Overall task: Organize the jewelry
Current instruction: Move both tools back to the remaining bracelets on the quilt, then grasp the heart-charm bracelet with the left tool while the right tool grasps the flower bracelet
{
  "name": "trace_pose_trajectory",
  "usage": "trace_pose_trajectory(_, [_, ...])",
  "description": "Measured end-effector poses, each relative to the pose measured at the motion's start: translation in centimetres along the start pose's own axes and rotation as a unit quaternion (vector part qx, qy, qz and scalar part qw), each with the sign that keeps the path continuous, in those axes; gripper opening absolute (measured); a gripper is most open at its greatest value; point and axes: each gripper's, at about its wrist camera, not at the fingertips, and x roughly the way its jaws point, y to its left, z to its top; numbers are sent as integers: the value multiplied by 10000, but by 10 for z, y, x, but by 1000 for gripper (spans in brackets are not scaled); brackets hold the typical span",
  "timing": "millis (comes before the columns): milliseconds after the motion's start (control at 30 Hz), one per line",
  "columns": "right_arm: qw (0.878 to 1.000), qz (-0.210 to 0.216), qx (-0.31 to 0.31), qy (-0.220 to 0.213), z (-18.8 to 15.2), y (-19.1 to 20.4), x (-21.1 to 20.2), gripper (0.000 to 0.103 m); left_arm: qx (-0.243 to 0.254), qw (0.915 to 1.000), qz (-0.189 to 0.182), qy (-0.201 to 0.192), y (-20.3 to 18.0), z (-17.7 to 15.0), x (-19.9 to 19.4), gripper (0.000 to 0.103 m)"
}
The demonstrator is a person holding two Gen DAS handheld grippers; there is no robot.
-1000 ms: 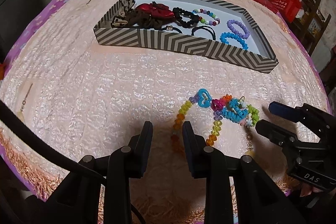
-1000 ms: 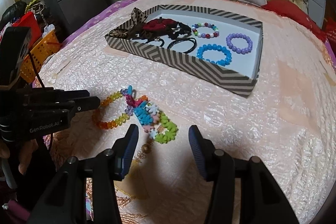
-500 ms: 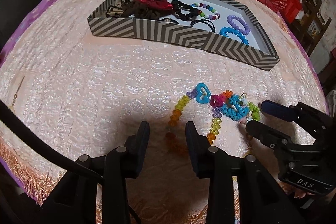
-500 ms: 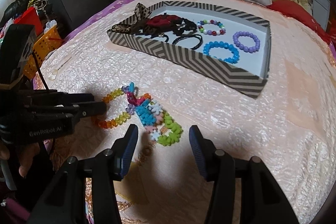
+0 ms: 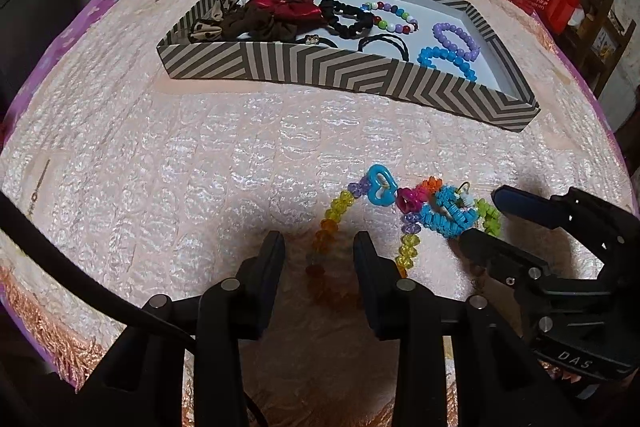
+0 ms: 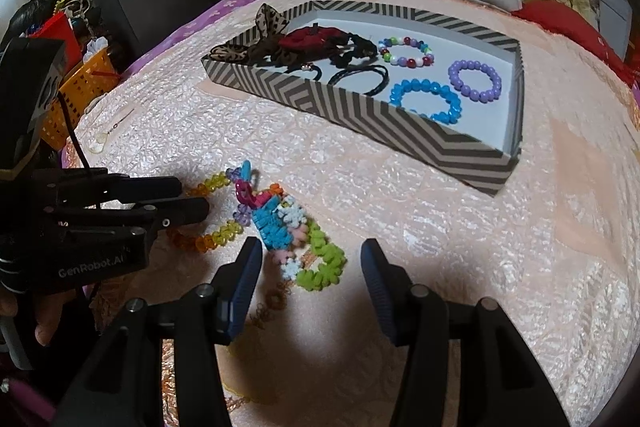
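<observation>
Through my left wrist view, my left jaws (image 5: 318, 253) sit at the bottom centre, parted by a moderate gap and holding nothing. An amber-to-yellow beaded bracelet (image 5: 329, 223) runs up between them on the peach quilted bed cover (image 5: 180, 167). Just right of it lies a tangle — a blue heart charm (image 5: 380, 185), a pink piece, a blue bead cluster (image 5: 446, 215) and green beads (image 5: 490, 219). My right jaws (image 5: 480, 217) come in from the right edge, wide open, their tips around the right end of that tangle. In the upper half sits the striped box (image 5: 320, 67), holding dark hair ties, a red bow (image 5: 286, 5), a multicoloured bracelet (image 5: 394, 15), a purple bracelet (image 5: 456, 37) and a blue one (image 5: 446, 61).

Through my right wrist view, my right jaws (image 6: 310, 259) stand at the bottom centre, spread wide and empty, with the green beads (image 6: 326, 259) and white snowflake beads between the tips. The blue bead cluster (image 6: 270, 219) lies just above the left finger. My left jaws (image 6: 192, 199) reach in from the left edge — narrowly parted, over the amber bracelet (image 6: 212, 237). The striped box (image 6: 360, 111) lies in the upper centre.
</observation>
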Motion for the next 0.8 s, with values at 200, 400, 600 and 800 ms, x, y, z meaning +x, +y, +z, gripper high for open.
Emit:
trace_pose_trajectory(200, [9998, -47, -173, -12, 1, 6, 1, 53, 10, 10000, 61, -21, -1, 0, 1, 35])
trace_pose_trajectory(400, [9998, -42, -201, -17, 0, 8, 1, 53, -45, 10000, 29, -26, 1, 0, 1, 35])
trace_pose_trajectory(600, [9999, -27, -109, -37, 0, 2, 1, 24, -13, 10000, 66, -56, 0, 0, 1, 35])
trace_pose_trajectory(800, [9998, -3, -57, -173, -1, -1, -7, 12, 6, 9999, 116, -63, -2, 0, 1, 35])
